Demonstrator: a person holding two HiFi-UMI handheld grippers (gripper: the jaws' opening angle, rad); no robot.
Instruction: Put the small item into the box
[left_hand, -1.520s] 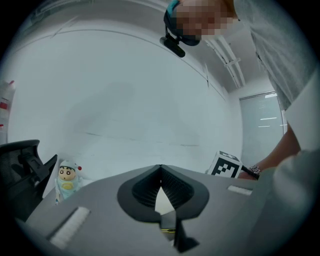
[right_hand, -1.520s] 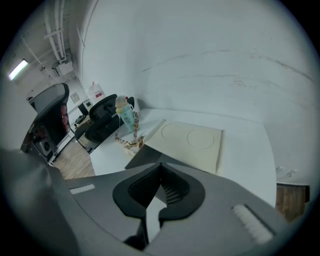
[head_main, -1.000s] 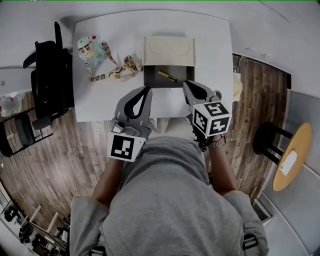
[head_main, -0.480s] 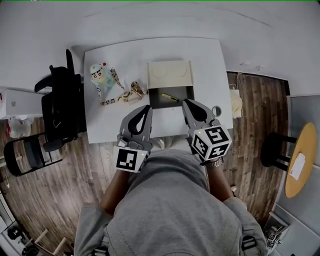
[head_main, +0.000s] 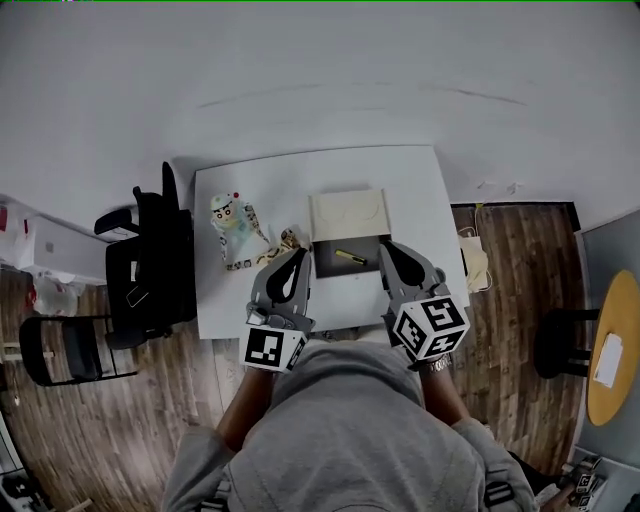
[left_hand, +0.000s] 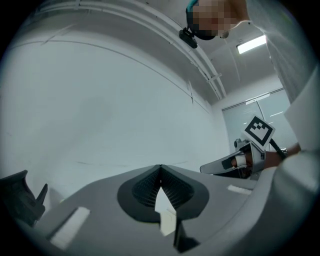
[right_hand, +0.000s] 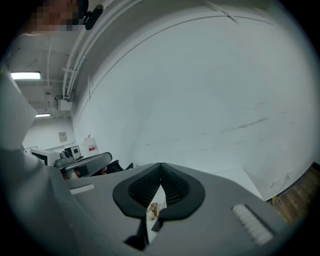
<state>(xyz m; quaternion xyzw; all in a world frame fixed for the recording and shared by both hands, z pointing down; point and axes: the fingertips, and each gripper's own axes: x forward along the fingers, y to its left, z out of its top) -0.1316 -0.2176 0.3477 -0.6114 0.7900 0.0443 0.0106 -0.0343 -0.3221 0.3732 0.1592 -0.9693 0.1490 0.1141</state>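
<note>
Item in the box, both grippers clenched on nothing

Small item, a thin yellow piece, lies on the dark floor of the box at the centre of the head view, with the pale lid folded back beyond it so the opening faces up. By this layout the placing looks done. The left gripper and right gripper sit lower in the frame, 1 on each side of the box and at the near edge of the white bench, held close to the person's chest. Each gripper's own view shows its 2 jaws pressed together at the tips with nothing between them, aimed up at the bare wall, which suits hands that have no more work here. To the left of the box a toy figure and a patterned strap rest on the bench, well apart from the item and probably no part of the task
</note>
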